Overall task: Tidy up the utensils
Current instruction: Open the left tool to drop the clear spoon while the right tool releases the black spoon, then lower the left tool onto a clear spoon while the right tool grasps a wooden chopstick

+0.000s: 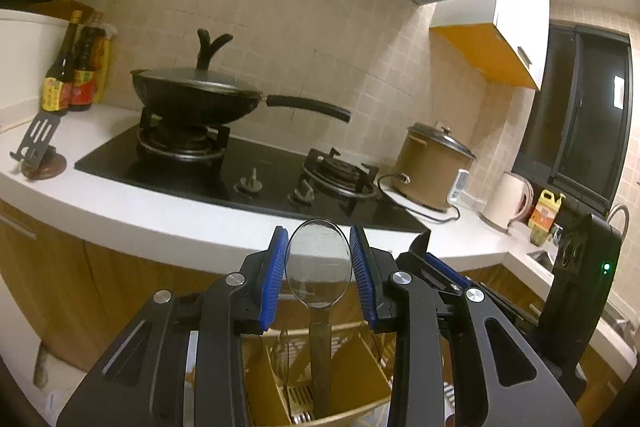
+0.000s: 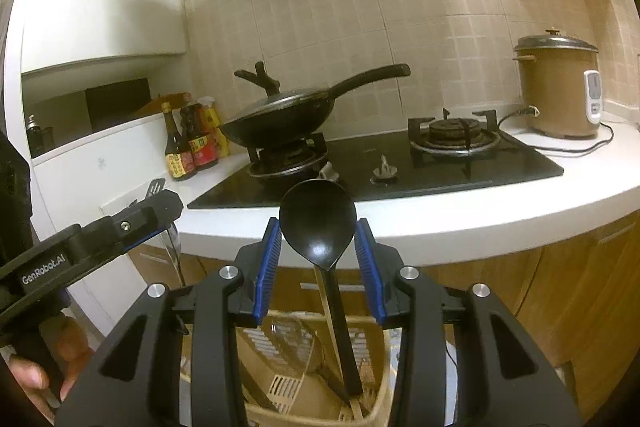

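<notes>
The kitchen was dim and warm-lit: a white counter (image 2: 460, 219) curved along a tiled wall, with a black hob set into it, a lidded wok (image 2: 280, 115) on the burner nearer the counter's left end and a brown rice cooker (image 2: 556, 87) toward its right end. Below the counter's front edge, under both of my tools, stood a slotted beige utensil holder (image 2: 288, 387) with cardboard dividers.

My left gripper (image 1: 319, 259) had its blue pads narrowed on the bowl of a clear spoon (image 1: 319, 267), its handle hanging into a middle compartment of the holder. My right gripper (image 2: 318, 247) was likewise narrowed around the bowl of a black ladle (image 2: 318, 223), its handle angling down into the holder; I judged both to be held, though in the right wrist view I could not see for sure that the pads touched the ladle's edges.

I judged the step to be lowering both utensils into their slots. To do it well, I would keep each handle upright and clear of the cardboard dividers, lower slowly until the handle tips rested on the bottom, and only then widen the pads. The two grippers were close together, so I would release one at a time.
</notes>
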The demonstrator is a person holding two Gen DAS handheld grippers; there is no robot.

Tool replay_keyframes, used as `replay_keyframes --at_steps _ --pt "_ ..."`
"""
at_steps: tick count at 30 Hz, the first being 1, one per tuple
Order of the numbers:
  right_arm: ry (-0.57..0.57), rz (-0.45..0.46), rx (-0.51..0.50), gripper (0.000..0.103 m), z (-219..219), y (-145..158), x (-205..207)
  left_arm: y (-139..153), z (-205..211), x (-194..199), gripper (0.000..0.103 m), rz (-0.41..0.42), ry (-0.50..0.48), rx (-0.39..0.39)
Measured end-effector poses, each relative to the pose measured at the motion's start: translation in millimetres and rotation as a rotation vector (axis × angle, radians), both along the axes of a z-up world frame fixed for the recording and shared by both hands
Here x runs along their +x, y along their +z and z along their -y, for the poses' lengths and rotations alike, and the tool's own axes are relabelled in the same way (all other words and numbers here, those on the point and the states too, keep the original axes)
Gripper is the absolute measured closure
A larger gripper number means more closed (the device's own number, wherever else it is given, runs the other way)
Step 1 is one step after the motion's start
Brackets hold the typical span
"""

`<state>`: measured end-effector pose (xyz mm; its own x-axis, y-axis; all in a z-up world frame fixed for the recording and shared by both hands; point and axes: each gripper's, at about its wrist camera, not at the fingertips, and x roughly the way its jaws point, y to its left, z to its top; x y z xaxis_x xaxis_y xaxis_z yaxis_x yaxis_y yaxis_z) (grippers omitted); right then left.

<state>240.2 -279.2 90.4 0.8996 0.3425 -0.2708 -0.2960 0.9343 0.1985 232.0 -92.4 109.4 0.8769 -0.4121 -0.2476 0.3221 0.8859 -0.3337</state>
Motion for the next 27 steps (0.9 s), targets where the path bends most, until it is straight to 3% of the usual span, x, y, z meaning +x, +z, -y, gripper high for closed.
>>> replay_keyframes --at_steps 3,5,6,13,19,27 --pt "0.01 -0.024 0.005 0.066 3.2 -4.5 -6.1 -5.1 -2.5 -1.3 0.072 -0.023 -0.02 0.0" --pt "0.01 -0.055 0.012 0.039 7.7 -6.8 -10.7 -6.4 -6.4 -4.0 0.07 -0.036 -0.024 -0.003" --pt "0.008 -0.059 0.021 0.036 10.4 -7.1 -14.3 -6.2 -8.8 -5.9 0.068 -0.043 -0.027 -0.008" --pt "0.05 -0.072 0.007 0.036 17.6 5.6 -55.8 2.1 -37.9 -33.1 0.067 -0.067 -0.052 -0.067" --pt "0.074 -0.178 0.006 0.036 16.9 10.4 -87.1 12.2 -62.6 -68.6 0.063 -0.092 -0.089 -0.065" --pt "0.1 -0.358 -0.005 0.036 6.6 -5.9 -118.6 1.0 -87.6 -113.1 0.06 -0.185 -0.101 0.043"
